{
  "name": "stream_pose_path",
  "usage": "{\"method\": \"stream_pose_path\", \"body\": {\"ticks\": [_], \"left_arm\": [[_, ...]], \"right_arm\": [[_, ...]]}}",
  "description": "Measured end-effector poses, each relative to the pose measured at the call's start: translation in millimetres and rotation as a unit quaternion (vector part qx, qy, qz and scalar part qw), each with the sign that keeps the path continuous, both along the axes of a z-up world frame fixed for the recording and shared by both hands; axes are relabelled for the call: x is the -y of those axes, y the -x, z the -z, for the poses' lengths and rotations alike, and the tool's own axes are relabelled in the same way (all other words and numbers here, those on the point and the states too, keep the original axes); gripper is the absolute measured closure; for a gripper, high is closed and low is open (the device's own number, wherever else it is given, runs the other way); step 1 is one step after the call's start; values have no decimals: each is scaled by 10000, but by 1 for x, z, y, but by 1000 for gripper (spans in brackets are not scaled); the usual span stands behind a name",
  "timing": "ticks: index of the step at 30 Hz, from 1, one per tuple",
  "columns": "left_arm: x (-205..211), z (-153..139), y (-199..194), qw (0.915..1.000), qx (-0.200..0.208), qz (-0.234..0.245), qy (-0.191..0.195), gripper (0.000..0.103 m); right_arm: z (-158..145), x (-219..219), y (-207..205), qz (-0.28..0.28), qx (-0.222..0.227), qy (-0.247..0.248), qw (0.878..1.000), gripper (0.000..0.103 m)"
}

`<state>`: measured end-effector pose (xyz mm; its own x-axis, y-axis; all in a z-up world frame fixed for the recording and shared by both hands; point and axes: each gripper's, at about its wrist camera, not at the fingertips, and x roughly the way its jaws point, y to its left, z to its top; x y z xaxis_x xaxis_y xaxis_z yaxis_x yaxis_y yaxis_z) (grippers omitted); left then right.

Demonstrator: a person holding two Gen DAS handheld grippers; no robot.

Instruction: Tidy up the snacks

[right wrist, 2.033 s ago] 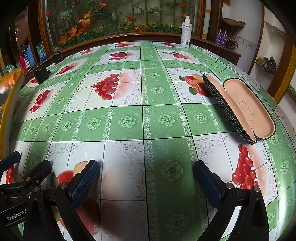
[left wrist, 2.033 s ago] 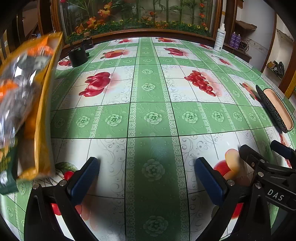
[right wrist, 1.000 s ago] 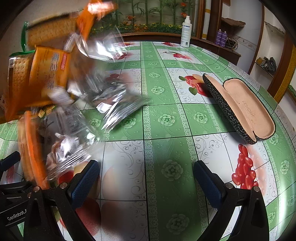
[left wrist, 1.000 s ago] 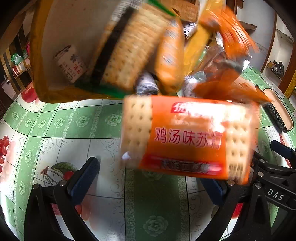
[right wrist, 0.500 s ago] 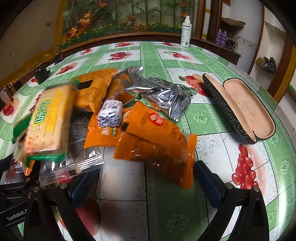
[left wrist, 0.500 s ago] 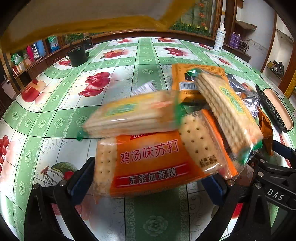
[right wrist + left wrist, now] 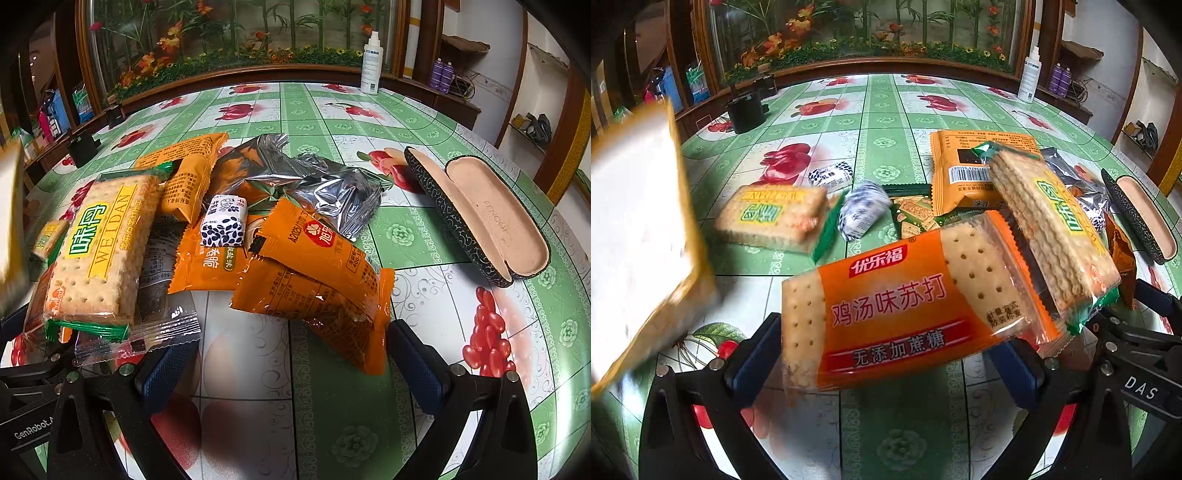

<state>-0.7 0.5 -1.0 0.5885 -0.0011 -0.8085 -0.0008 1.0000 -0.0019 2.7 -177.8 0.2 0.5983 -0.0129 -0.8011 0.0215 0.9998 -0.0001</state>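
A heap of snack packs lies on the green fruit-print tablecloth (image 7: pixel 886 110). In the left wrist view an orange soda-cracker pack (image 7: pixel 905 310) rests right in front of my open, empty left gripper (image 7: pixel 890 362), with a green-edged cracker pack (image 7: pixel 1052 225) leaning on it and another (image 7: pixel 772 218) to the left. A blurred box (image 7: pixel 639 236) is at the far left. In the right wrist view, orange packets (image 7: pixel 317 280), silver packets (image 7: pixel 314 184), a small white candy (image 7: pixel 223 221) and the cracker pack (image 7: pixel 103 247) lie before my open, empty right gripper (image 7: pixel 291 373).
An open glasses case (image 7: pixel 480 218) lies at the right of the heap. A white bottle (image 7: pixel 370 66) stands at the table's far edge. A black cup (image 7: pixel 745 110) stands far left. Shelves and a flower display run behind the table.
The box was tipped over the table and the snacks spilled out into a heap in front of both grippers. The box has swung away to the left. Both grippers stayed put.
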Motion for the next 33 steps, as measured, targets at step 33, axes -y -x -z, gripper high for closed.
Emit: {"method": "stream_pose_path", "body": {"ticks": [33], "left_arm": [[0,-1,2,9999,-143,48,-9,0]], "right_arm": [[0,2,-3,-67,-105,-3,9999,1]]}}
